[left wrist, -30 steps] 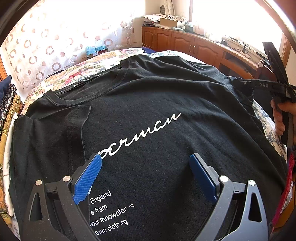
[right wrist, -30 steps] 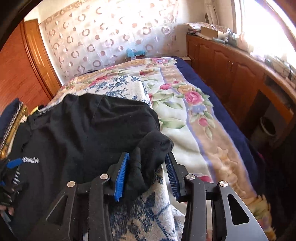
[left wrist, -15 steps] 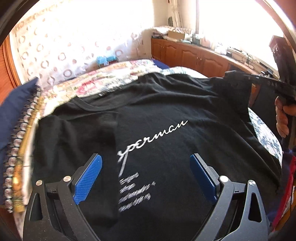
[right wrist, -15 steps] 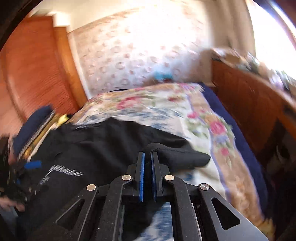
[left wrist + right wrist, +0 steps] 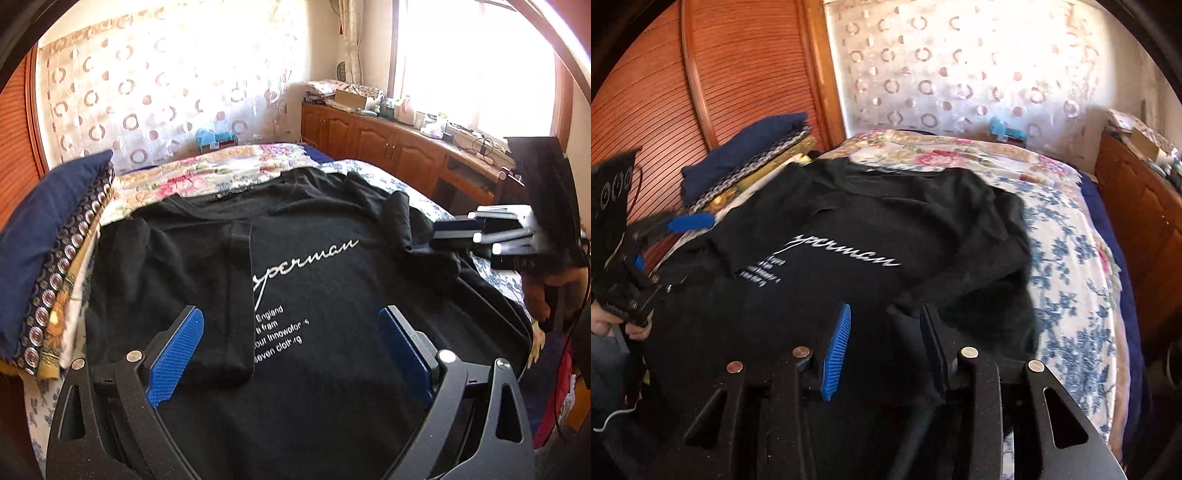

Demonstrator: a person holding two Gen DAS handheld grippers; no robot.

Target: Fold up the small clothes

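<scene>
A black T-shirt (image 5: 332,266) with white script lay spread across the middle of the left wrist view, on a bed (image 5: 229,173) with a floral cover. Its left sleeve was folded in over the chest, the fold edge running down the centre left; its right sleeve lay doubled inward at the upper right. The left gripper (image 5: 291,354) hung low in that frame, jaws spread wide, nothing between them, the shirt front under them. The right gripper (image 5: 886,343) filled the bottom of the right wrist view; its jaws had just been opening and stood apart, dark cloth lying between them without the blue pads pressing on it. A stack of folded fabrics (image 5: 48,258) crowded the shirt's left edge. Bare floral cover showed beyond the collar and along the shirt's right edge. Wooden cabinets (image 5: 388,147) ran along the upper right.
</scene>
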